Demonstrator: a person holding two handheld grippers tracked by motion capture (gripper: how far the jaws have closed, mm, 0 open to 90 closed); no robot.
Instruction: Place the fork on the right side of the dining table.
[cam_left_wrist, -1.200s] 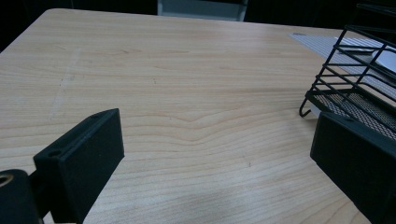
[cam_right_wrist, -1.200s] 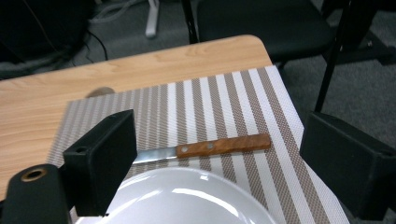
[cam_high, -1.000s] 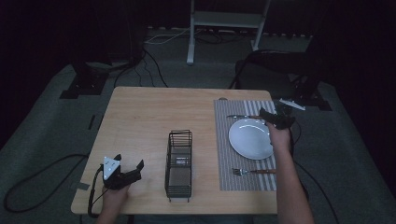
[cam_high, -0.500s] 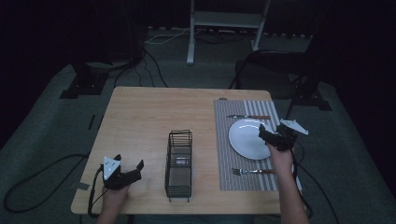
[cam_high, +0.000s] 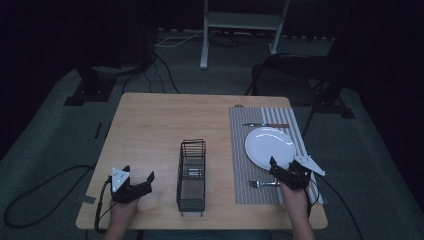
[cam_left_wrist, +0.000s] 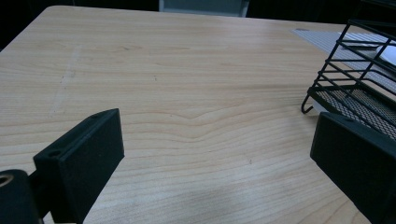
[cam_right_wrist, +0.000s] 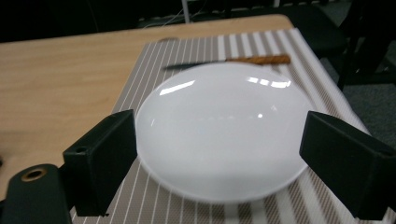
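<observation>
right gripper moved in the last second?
Yes. The right gripper has pulled back toward the person, from the plate's far right edge to its near edge, by the fork.

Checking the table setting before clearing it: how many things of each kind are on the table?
White plate: 1
Fork: 1
Knife: 1
Striped placemat: 1
Black wire rack: 1
Total: 5
</observation>
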